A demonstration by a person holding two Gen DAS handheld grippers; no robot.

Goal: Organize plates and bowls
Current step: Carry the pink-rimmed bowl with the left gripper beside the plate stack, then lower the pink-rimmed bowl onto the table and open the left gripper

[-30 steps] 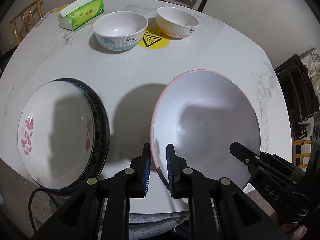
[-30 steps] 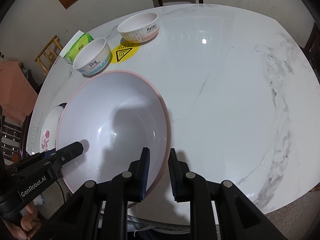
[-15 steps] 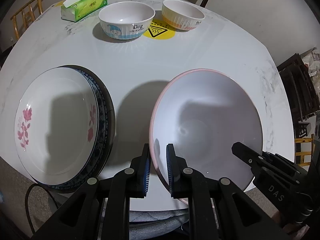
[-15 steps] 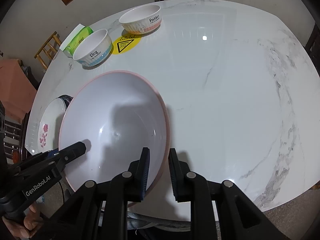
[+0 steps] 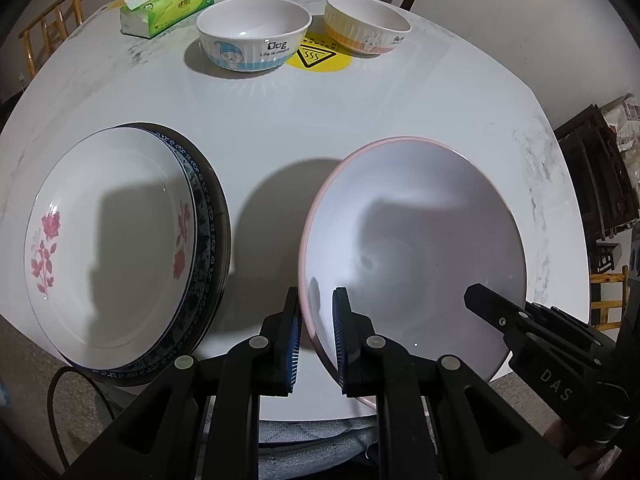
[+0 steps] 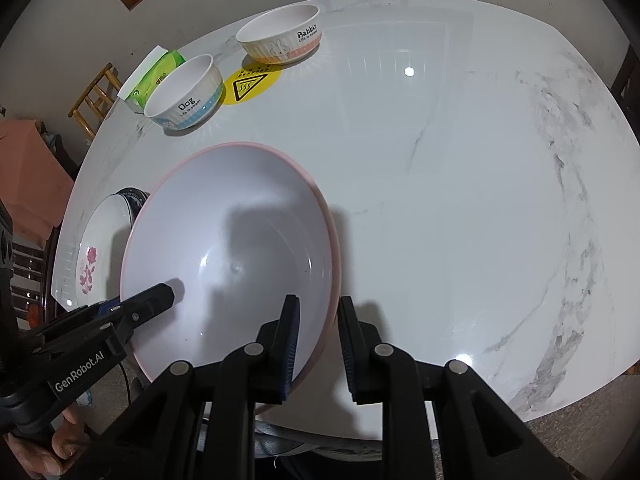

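A large white bowl with a pink rim [image 5: 420, 240] [image 6: 232, 240] hangs tilted over the near part of the marble table [image 5: 280, 120]. My left gripper [image 5: 316, 336] is shut on its left rim, one pad inside and one outside. At the opposite rim, my right gripper [image 6: 318, 344] is shut on the same bowl. To the left lies a stack of plates [image 5: 108, 240] [image 6: 96, 248], the top one with pink flowers. A "Dog" bowl [image 5: 252, 36] [image 6: 184, 96] and a "Rabbit" bowl [image 5: 368, 24] [image 6: 280, 36] stand at the far side.
A green tissue box [image 5: 168, 4] sits at the far left beside the Dog bowl. A yellow warning sticker [image 5: 316, 58] lies between the two small bowls. Wooden chairs stand around the table. A hand [image 6: 40, 452] holds the left gripper's handle.
The pink-rimmed bowl stays gripped at both rims. The plate stack and the small bowls have slid lower and look larger in both views. The right jaws stand a touch wider.
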